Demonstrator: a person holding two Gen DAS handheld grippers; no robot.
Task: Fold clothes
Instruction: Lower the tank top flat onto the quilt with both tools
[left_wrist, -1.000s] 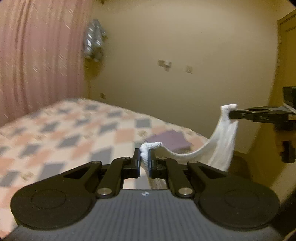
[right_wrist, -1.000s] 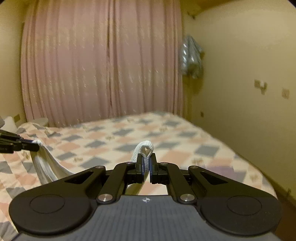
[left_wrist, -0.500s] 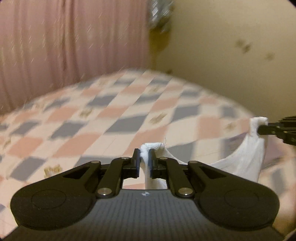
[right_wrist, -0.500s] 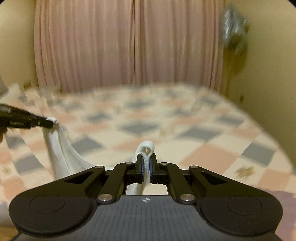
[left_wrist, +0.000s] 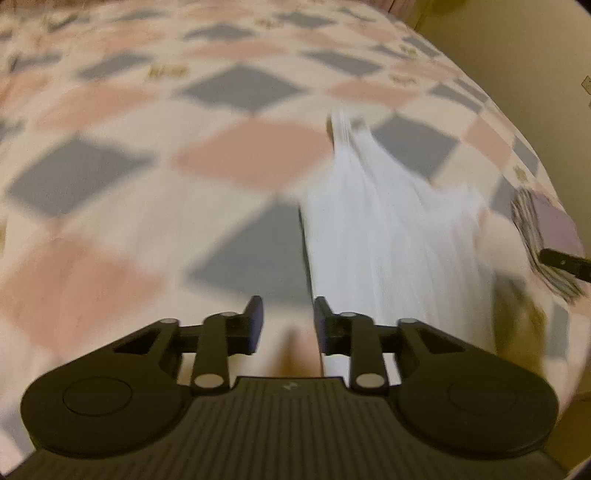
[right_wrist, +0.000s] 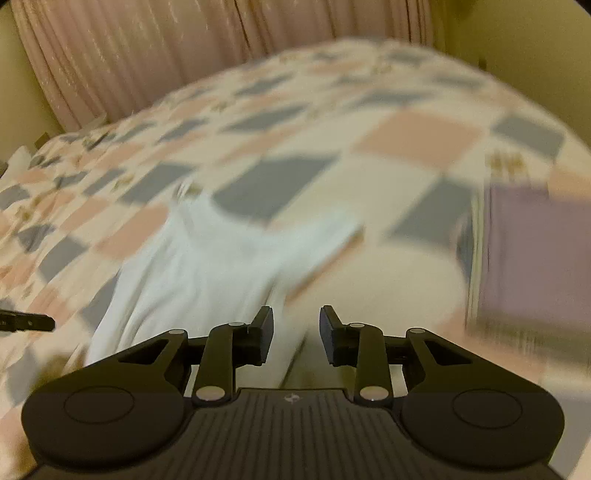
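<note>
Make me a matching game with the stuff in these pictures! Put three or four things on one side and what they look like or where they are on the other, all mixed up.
Things:
1. white garment
2. curtain
3. purple folded cloth
4. left gripper

Descriptions:
A. pink, hanging behind the bed
B. open, nothing between its fingers
C. spread out on the checked bedspread
D. lying at the bed's right side, seen from the right wrist

Pairs: 1-C, 2-A, 3-D, 4-B
</note>
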